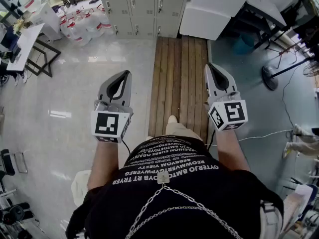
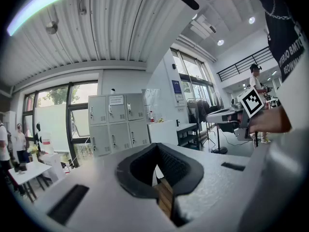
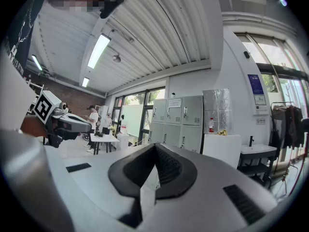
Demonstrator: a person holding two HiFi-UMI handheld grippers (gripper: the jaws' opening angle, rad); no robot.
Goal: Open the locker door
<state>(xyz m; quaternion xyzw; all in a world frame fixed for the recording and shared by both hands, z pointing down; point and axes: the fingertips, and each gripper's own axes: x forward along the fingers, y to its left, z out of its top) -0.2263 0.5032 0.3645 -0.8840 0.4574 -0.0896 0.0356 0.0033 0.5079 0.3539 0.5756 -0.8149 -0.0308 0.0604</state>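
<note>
A bank of grey lockers (image 1: 142,6) stands against the far wall with all its doors closed. It also shows far ahead in the left gripper view (image 2: 116,124) and the right gripper view (image 3: 178,122). I hold both grippers level at waist height, well short of the lockers. My left gripper (image 1: 125,73) has its black pads (image 2: 176,170) meeting at the tip with nothing between them. My right gripper (image 1: 211,66) is shut and empty too, its pads (image 3: 166,168) closed together. Each gripper shows at the edge of the other's view.
I stand on a wooden plank walkway (image 1: 179,78) that leads to the lockers. Several water jugs (image 1: 79,26) sit left of them and a white cabinet (image 1: 212,11) to the right. A table (image 1: 25,44) is at far left, a fan stand (image 1: 279,73) at right.
</note>
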